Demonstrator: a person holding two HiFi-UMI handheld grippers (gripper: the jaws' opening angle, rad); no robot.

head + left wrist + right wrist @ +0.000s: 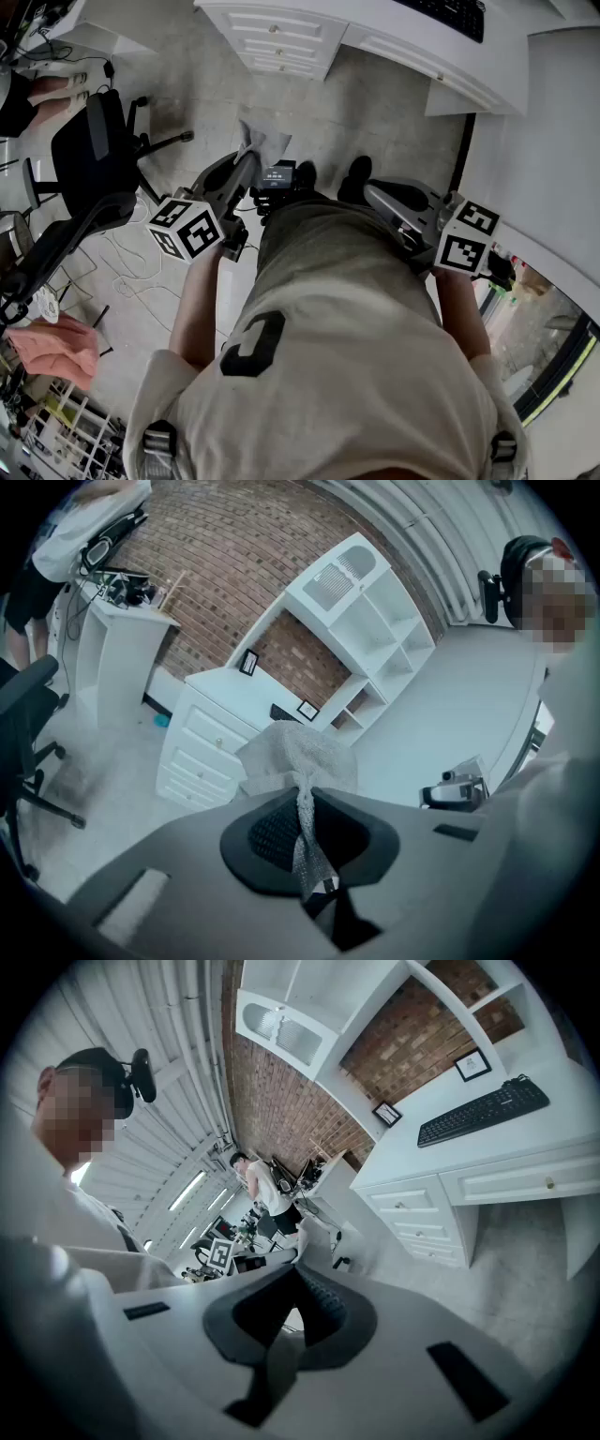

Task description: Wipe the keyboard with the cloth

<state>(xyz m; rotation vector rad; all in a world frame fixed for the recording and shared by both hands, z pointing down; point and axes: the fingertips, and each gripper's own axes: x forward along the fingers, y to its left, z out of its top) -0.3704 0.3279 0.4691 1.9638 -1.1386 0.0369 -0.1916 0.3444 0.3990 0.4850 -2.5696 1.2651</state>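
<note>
Lying on the white desk [380,21] at the far top of the head view, the keyboard [446,13] is only half in frame. The right gripper view shows it whole [483,1110], black, with its long side running along the desk's front edge. Nothing touches it yet, so the wiping has not begun.

The cloth [262,143] is well apart from it, out over the bare floor in front of the drawers [281,42]. The left gripper [251,165] has it pinched: its own view shows the jaws closed on a twisted neck of the pale fabric [300,761], and the rest fans out loose past the tips. The right gripper [373,193] hangs beside the person's hip. Its jaws look pressed together with nothing between them, though the angle in its view [295,1274] is awkward.

Here's what matters: the keyboard sits ahead and off to the right of the cloth hand, nearer the empty gripper's side. So the left one will likely have to travel forward and across, then sweep along that long side.
</note>
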